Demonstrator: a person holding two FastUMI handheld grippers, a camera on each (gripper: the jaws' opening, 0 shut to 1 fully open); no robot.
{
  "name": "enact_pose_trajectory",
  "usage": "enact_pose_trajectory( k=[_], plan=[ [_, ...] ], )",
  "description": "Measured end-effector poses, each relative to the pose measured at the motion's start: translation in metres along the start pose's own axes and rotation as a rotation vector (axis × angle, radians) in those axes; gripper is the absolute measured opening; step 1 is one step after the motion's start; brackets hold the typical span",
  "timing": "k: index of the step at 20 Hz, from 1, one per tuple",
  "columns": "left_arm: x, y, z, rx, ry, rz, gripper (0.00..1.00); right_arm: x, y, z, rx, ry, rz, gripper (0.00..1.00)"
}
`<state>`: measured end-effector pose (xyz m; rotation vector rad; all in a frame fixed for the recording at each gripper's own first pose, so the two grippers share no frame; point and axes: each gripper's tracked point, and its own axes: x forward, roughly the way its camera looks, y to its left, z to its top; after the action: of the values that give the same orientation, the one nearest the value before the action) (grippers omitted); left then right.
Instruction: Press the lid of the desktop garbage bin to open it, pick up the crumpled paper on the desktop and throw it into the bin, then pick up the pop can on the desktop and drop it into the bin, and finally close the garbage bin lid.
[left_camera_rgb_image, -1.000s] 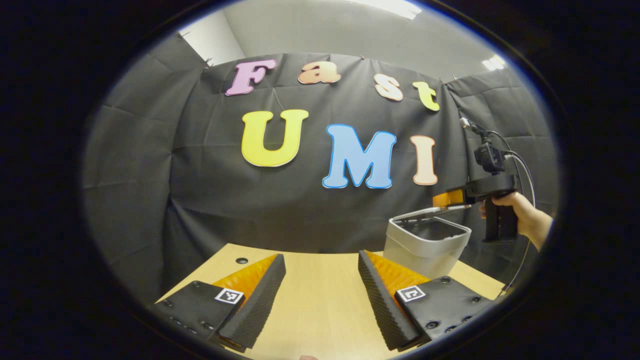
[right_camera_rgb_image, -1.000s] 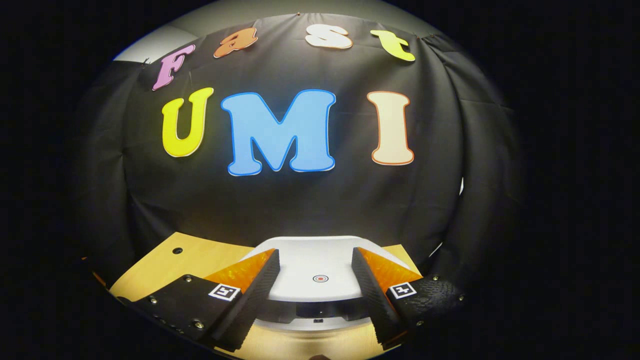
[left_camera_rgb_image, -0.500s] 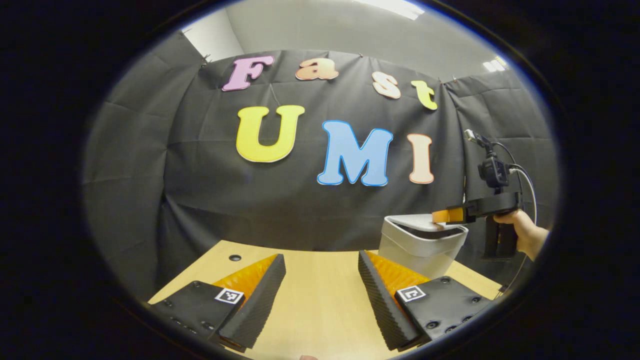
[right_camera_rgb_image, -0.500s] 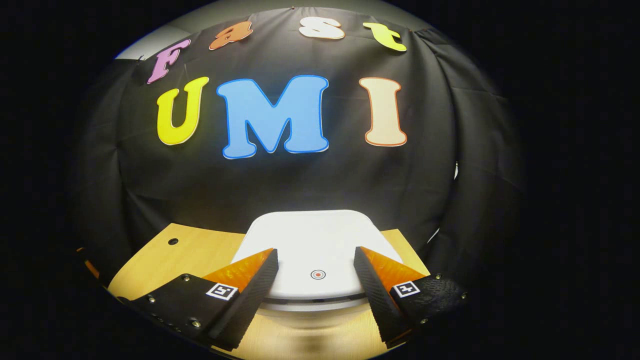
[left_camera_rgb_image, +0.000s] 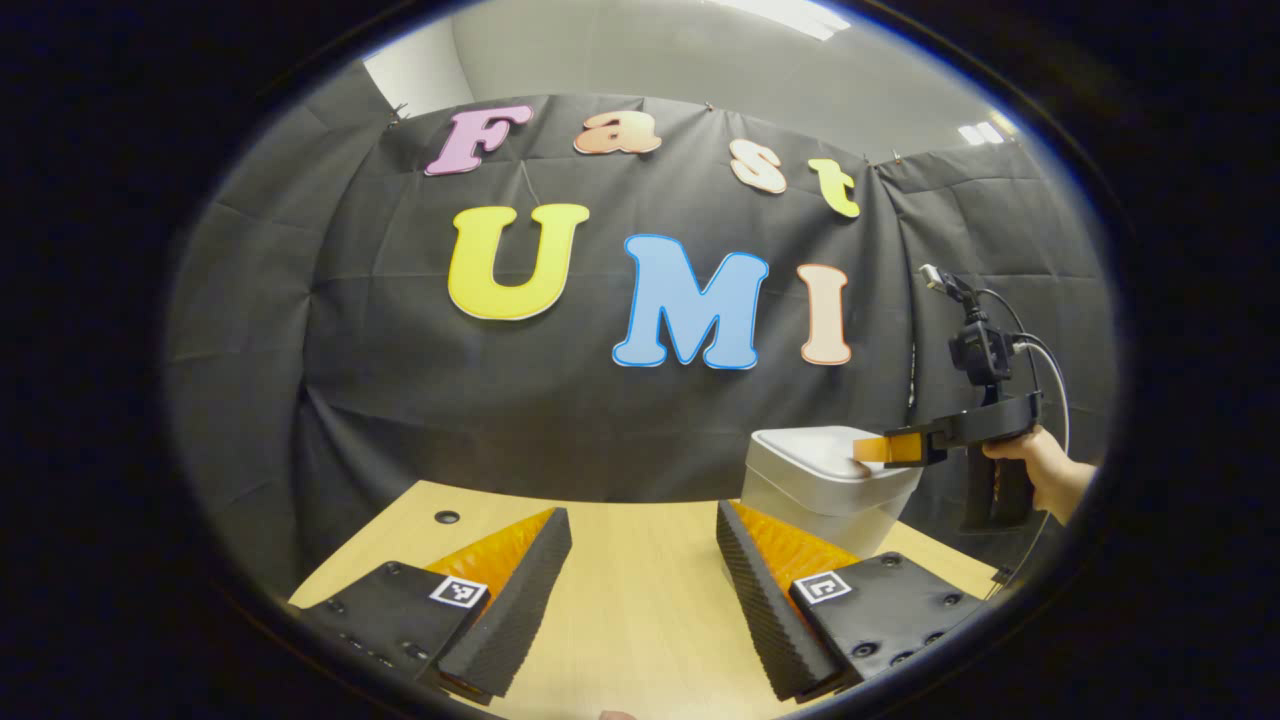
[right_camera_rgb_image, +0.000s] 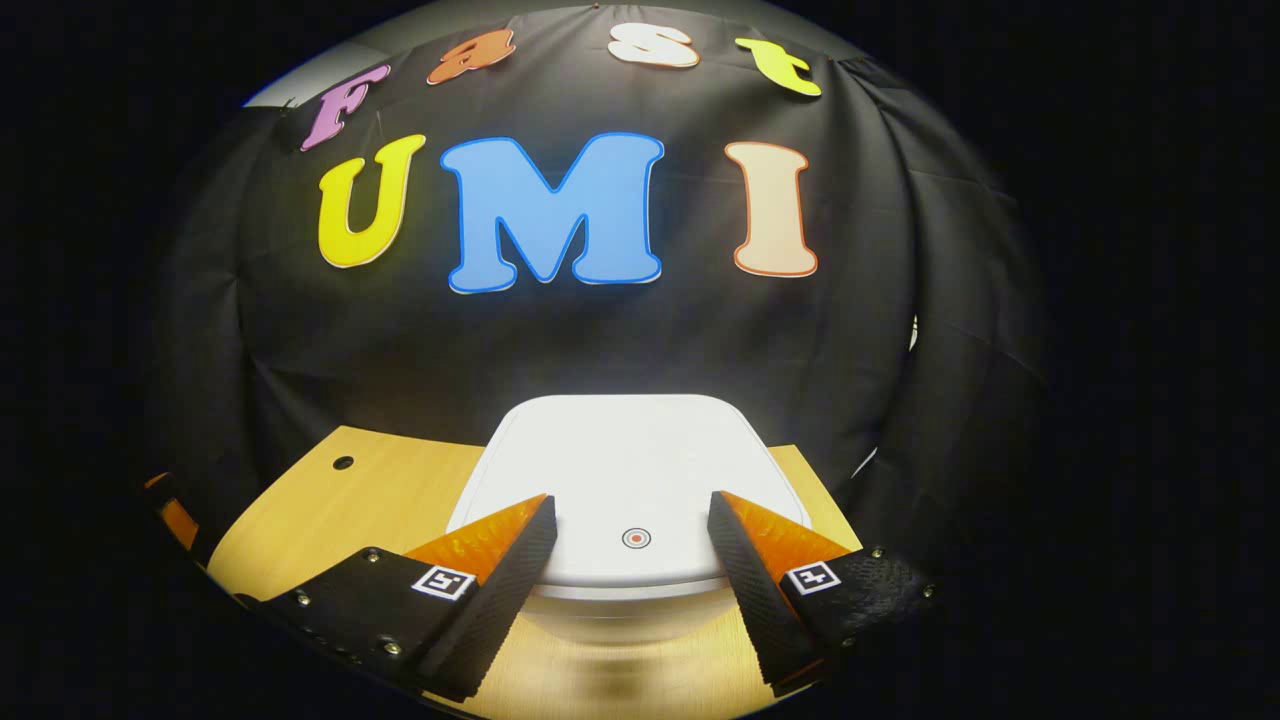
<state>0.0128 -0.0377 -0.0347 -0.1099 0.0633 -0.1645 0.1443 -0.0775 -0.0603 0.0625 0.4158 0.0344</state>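
The pale garbage bin (right_camera_rgb_image: 625, 470) sits at the table's (left_camera_rgb_image: 640, 620) far right with its lid (left_camera_rgb_image: 815, 450) down, the right gripper (right_camera_rgb_image: 632, 515) spread over it, the left gripper (left_camera_rgb_image: 643, 525) likewise apart.

garbage bin (left_camera_rgb_image: 820, 500): white, upright | lid (right_camera_rgb_image: 625, 470): lying flat on the body, small round red mark near its front edge | location: counter (left_camera_rgb_image: 640, 600), 3 o'clock in left gripper view
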Motion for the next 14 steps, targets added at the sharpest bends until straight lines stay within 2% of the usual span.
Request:
enact_pose_trajectory(
  k=[7,11,14],
  plan=[
    [0.014,-0.005,-0.003,-0.022,0.003,-0.047,0.96,0.004,0.000,-0.003,-0.025,0.071,-0.010,0.98],
    [0.020,-0.003,-0.007,-0.018,0.012,-0.066,0.95,0.009,0.003,-0.004,-0.053,0.015,-0.051,1.00],
    [0.024,-0.002,-0.002,0.002,0.007,-0.071,0.96,0.010,0.000,-0.005,-0.022,-0.007,-0.054,1.00]
  ],
)
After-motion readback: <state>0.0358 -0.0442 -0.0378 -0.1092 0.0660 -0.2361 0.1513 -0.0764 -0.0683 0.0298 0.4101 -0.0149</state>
